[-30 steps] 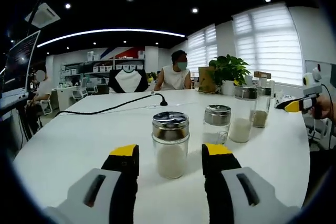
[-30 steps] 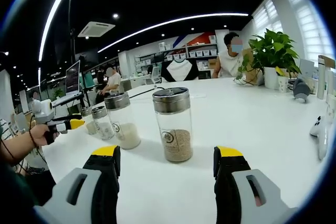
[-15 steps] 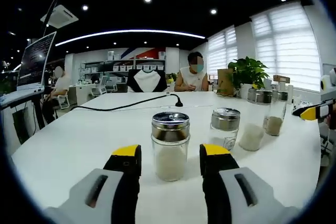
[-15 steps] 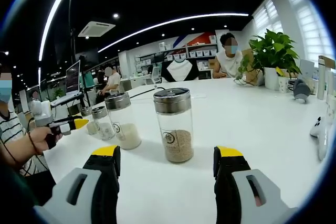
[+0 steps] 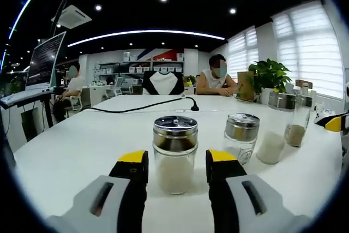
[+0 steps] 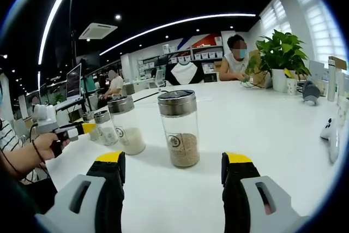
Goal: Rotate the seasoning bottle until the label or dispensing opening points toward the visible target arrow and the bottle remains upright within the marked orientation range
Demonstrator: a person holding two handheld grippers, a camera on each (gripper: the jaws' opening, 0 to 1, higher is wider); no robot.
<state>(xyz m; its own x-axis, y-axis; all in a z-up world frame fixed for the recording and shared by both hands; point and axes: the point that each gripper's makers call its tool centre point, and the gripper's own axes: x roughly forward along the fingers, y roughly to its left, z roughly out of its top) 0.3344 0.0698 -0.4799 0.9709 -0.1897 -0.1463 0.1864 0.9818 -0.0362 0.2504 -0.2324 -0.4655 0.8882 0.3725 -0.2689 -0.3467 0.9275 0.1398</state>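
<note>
Your left tongs [image 5: 175, 163] stand apart, one yellow-tipped jaw on either side of a seasoning bottle [image 5: 175, 154] with pale contents, and you cannot tell whether either tip touches the glass. That bottle stands upright on the white tabletop [image 5: 82, 140], its steel cap level. Beyond it and to its right stands a shorter steel-capped jar [image 5: 240, 136], then two taller bottles [image 5: 275, 126] further right. A black cable [image 5: 136, 108] runs across the tabletop behind the seasoning bottle.

Your right tongs [image 6: 173, 168] are also apart, holding nothing. Just past their tips, between the jaws, a brown-filled bottle [image 6: 179, 128] stands upright, clear of both jaws. To the left of that bottle stands a bottle with white contents [image 6: 125, 125], then a smaller jar [image 6: 103, 127]. Further left, your hand [image 6: 43, 147] holds the other tongs' handle. Far behind the brown-filled bottle, a potted plant [image 6: 281, 58] sits beside a seated person [image 6: 234, 58].
</note>
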